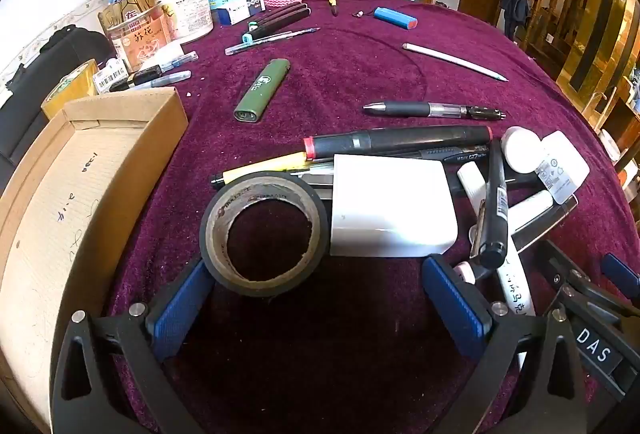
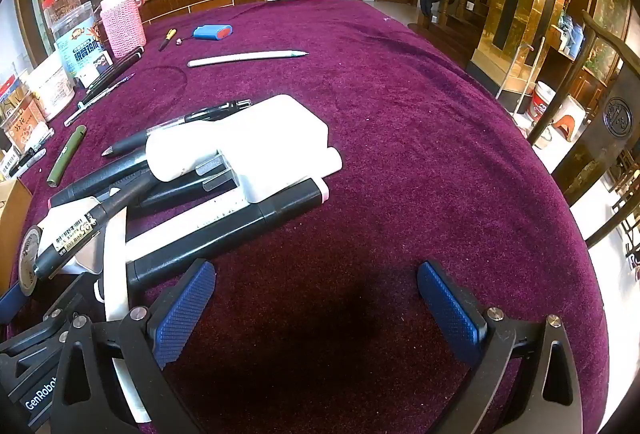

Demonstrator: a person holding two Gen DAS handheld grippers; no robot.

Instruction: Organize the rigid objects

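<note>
Tape roll (image 1: 264,234) is lying just beside the cardboard box (image 1: 80,169); I'm hovering the left gripper (image 1: 320,298), jaws apart and empty, aiming to straddle its rim squarely before closing.

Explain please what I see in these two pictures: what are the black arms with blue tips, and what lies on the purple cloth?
A person holds two hand-held grippers, each with its own camera looking along its fingers. The left gripper and the right gripper are both open and hold nothing. On the purple velvet tablecloth lie a black roll of tape, a white square charger, a green lighter, several pens, and an open cardboard box at the left.
</note>
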